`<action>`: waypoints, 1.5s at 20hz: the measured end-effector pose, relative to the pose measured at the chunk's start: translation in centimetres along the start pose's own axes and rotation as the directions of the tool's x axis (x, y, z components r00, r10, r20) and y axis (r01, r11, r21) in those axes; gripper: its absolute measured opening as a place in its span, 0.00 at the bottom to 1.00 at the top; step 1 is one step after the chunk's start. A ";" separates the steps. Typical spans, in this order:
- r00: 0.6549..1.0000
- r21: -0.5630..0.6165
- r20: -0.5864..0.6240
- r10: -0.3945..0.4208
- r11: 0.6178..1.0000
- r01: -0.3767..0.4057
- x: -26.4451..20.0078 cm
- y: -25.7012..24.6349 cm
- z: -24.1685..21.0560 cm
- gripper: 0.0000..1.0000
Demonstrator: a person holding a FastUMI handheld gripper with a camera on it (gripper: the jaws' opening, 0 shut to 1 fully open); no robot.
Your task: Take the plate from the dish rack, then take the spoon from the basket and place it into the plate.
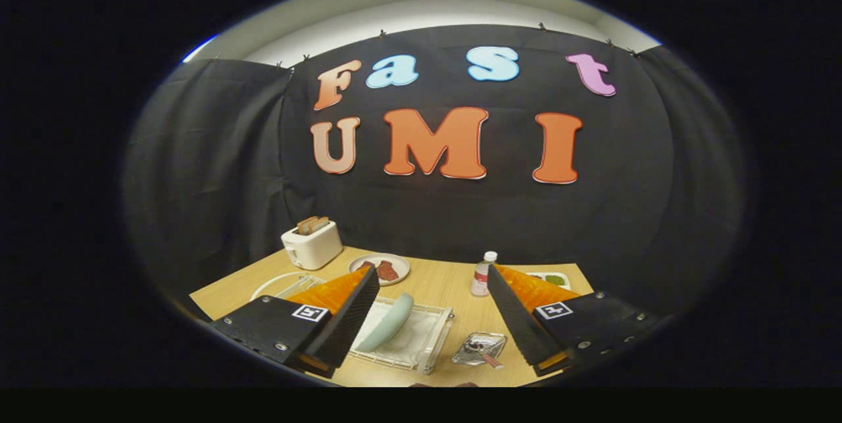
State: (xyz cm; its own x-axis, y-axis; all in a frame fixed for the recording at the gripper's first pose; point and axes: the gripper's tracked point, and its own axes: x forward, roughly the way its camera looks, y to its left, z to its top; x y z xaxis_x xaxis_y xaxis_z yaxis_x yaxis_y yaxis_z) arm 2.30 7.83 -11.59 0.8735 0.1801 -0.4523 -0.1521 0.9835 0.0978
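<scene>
I'm holding the claw [431,318] wide open and empty above the tabletop [434,288], the plate [388,323] standing on edge in the rack [421,350] just ahead between my fingers, nearer the left one, long axis running away from me.

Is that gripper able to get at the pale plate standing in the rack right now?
Probably yes. The gripper is open, and the plate stands on edge in the dish rack just ahead between its fingers, with nothing in front of it.

Pale plate [388,325] upright in white dish rack [431,344], spoon [485,356] (seemingly) in clear basket [479,348]
</scene>
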 end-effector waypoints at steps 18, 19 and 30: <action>0.758 0.157 -0.637 0.142 0.986 -0.053 6.9 4.9 -12.1 0.93; 0.736 0.154 -0.662 0.140 0.987 -0.049 7.3 5.0 -12.7 0.92; 0.560 0.128 -0.825 0.078 0.990 0.051 9.0 7.8 -18.3 0.70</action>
State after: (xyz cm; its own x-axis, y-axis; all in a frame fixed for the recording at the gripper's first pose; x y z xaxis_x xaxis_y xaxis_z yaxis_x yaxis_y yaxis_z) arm 0.50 17.47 -31.15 0.0953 0.1913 -0.9769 -0.0470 0.9811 0.1876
